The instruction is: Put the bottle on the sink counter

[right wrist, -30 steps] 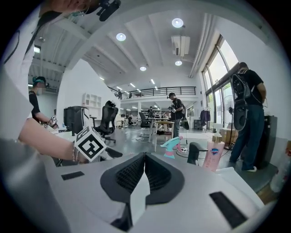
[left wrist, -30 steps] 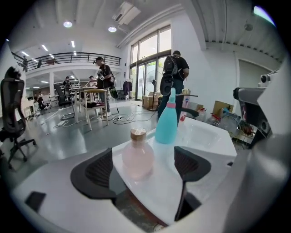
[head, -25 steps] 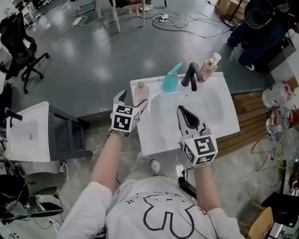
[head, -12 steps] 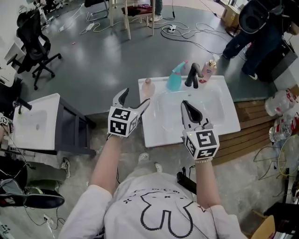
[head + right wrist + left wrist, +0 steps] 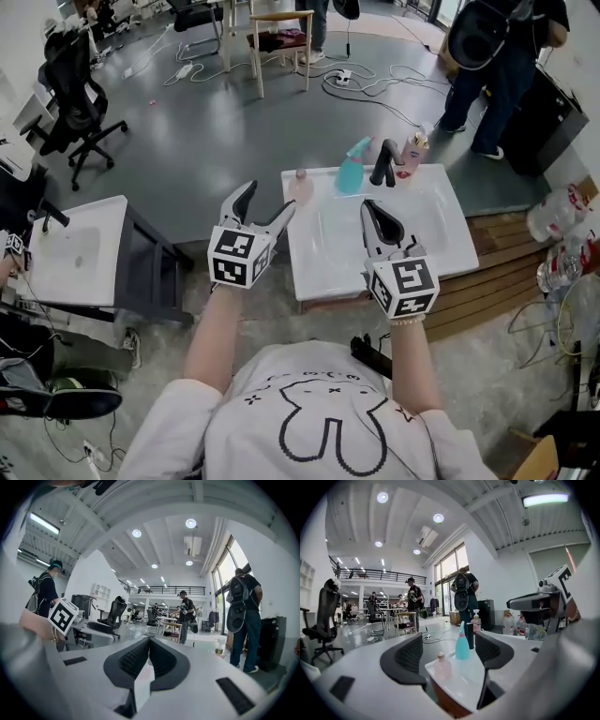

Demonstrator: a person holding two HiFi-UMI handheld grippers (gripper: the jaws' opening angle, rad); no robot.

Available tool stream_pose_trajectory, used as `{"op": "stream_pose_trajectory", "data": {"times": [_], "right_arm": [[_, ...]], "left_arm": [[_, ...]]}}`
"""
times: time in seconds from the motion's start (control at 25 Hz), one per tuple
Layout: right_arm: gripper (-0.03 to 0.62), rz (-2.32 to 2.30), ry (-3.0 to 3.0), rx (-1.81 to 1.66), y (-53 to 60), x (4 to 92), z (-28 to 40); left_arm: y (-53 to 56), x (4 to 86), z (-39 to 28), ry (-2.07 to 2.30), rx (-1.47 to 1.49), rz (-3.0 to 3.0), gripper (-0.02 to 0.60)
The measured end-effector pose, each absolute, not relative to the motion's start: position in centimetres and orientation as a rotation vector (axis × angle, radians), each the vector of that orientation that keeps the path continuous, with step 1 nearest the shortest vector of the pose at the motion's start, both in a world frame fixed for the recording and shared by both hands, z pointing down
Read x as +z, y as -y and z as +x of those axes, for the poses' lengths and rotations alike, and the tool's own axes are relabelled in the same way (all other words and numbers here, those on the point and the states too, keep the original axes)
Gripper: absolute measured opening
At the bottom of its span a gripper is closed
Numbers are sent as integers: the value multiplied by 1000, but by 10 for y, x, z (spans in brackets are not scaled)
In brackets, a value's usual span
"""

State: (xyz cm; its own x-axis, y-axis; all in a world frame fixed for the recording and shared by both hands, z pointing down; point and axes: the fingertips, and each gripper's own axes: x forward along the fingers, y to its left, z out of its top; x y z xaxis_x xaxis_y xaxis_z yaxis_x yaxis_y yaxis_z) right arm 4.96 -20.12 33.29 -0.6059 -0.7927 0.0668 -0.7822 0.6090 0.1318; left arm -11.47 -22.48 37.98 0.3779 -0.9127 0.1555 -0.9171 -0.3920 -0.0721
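Head view: the left gripper (image 5: 265, 201) hovers just off the left edge of the white sink counter (image 5: 441, 246), the right gripper (image 5: 368, 208) above it, and the pink bottle (image 5: 300, 184) stands upright on its rear left corner. Left gripper view: jaws apart, having just closed a little, gripping nothing, the bottle well beyond them. Right gripper view: jaws pressed together, empty

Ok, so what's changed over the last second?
The left gripper has drawn back from the pink bottle, its jaws just closing a little with nothing between them. The bottle stays upright on the corner of the sink counter; the right gripper stays shut.
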Motion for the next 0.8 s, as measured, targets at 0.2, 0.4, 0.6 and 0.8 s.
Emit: {"op": "stream_pose_trajectory", "data": {"times": [0.2, 0.4, 0.6, 0.8], "right_arm": [[28, 1358, 2700, -150, 199, 321, 42], [28, 1401, 2670, -194, 197, 312, 43], [28, 1447, 2656, -203, 195, 306, 47], [28, 1431, 2642, -218, 191, 304, 44]], "left_arm": [[217, 351, -137, 1783, 226, 2600, 283], [212, 323, -154, 1834, 157, 2646, 121], [199, 311, -164, 1867, 219, 2719, 9], [190, 300, -184, 1901, 152, 2715, 8]]}}
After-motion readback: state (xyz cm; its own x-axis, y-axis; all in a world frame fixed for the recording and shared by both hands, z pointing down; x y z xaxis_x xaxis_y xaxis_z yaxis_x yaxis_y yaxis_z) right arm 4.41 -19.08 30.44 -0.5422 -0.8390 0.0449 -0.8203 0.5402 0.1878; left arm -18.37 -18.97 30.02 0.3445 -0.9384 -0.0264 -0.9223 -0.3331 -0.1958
